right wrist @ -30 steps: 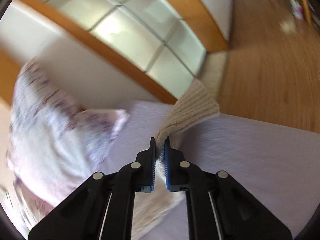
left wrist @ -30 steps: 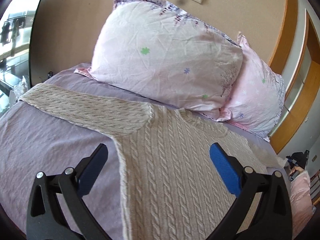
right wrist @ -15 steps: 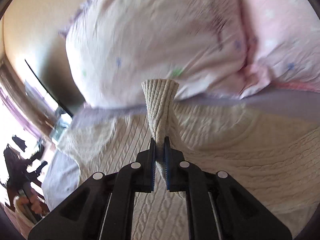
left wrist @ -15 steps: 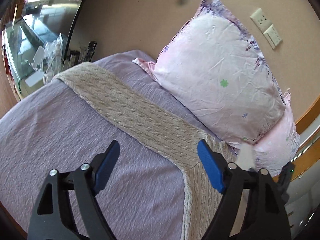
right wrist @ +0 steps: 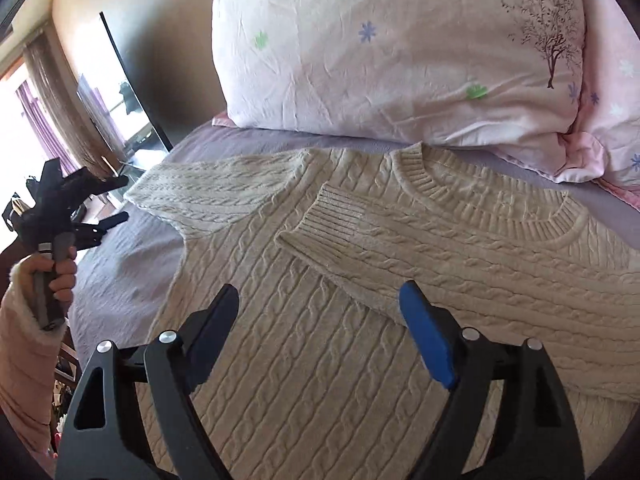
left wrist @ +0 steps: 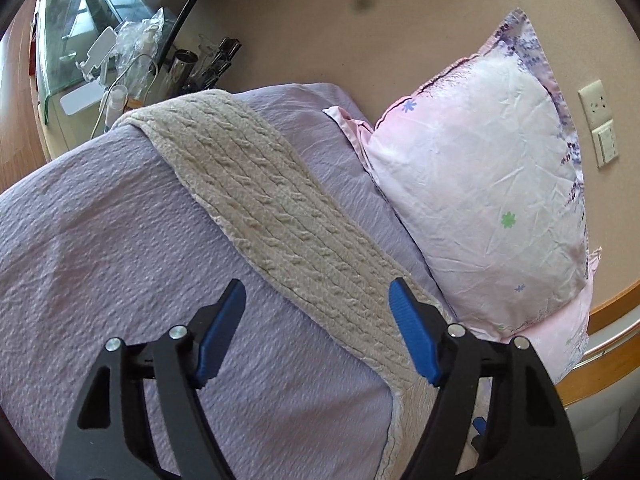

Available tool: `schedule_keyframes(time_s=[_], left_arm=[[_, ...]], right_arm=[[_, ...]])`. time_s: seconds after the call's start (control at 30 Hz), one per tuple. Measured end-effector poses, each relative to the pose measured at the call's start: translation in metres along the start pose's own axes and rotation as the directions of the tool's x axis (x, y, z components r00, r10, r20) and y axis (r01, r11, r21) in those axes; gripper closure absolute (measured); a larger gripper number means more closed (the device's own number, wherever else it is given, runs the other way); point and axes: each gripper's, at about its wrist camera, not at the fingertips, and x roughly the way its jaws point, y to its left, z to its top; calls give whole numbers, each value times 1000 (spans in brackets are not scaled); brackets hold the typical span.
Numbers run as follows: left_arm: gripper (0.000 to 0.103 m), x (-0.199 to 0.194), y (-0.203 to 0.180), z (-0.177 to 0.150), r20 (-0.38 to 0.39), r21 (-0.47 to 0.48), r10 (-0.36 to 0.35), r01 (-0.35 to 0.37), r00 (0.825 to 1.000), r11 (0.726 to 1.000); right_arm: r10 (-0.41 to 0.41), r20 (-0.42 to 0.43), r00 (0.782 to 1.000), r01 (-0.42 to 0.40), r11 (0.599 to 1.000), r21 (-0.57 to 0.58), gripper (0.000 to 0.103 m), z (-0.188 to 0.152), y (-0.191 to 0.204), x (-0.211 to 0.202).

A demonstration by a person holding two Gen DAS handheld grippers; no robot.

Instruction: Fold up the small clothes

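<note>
A cream cable-knit sweater (right wrist: 320, 352) lies flat on the purple bedspread (left wrist: 100, 240). Its right sleeve (right wrist: 360, 248) is folded across the chest, cuff near the collar. Its left sleeve (left wrist: 264, 200) stretches out straight toward the bed's far corner. My right gripper (right wrist: 320, 320) is open and empty above the sweater's body, just below the folded sleeve. My left gripper (left wrist: 316, 320) is open and empty, hovering over the outstretched sleeve near the shoulder. The left gripper also shows in the right wrist view (right wrist: 68, 208), held by a hand.
Pink floral pillows (left wrist: 480, 184) (right wrist: 400, 48) lean against the beige headboard wall right behind the sweater. A glass side table (left wrist: 100, 60) with cables and bottles stands past the bed's far corner. Wall sockets (left wrist: 600, 124) sit at right.
My right gripper has laid the right sleeve across the chest and opened, letting it go. My left gripper has swung left along the outstretched sleeve, staying open.
</note>
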Motion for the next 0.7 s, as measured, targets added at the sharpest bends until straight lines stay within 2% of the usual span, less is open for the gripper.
schedule_keyframes(time_s=[0.13, 0.2, 0.3, 0.47, 0.6, 0.67, 0.7], left_arm=[[41, 12, 15, 15, -11, -110, -40, 39, 999, 993], [49, 17, 28, 21, -7, -192, -36, 34, 999, 981], [62, 11, 51, 30, 43, -289, -41, 51, 998, 956], [62, -2, 73, 52, 105, -338, -14, 49, 994, 940], [64, -7, 89, 76, 140, -399, 14, 43, 990, 916], [68, -8, 95, 86, 146, -411, 34, 29, 989, 911], [76, -7, 96, 89, 146, -406, 50, 14, 988, 914]], right_arm=[[56, 31, 998, -59, 995, 87, 19, 1, -17, -17], [73, 39, 997, -77, 990, 118, 19, 2, -22, -19], [73, 54, 996, -80, 989, 125, 19, 0, -28, -27], [70, 61, 996, -78, 987, 141, 19, -2, -36, -27], [73, 80, 994, -84, 985, 151, 19, -3, -41, -30], [69, 86, 994, -82, 985, 153, 19, -5, -44, -34], [66, 89, 994, -79, 985, 154, 19, -7, -45, -36]])
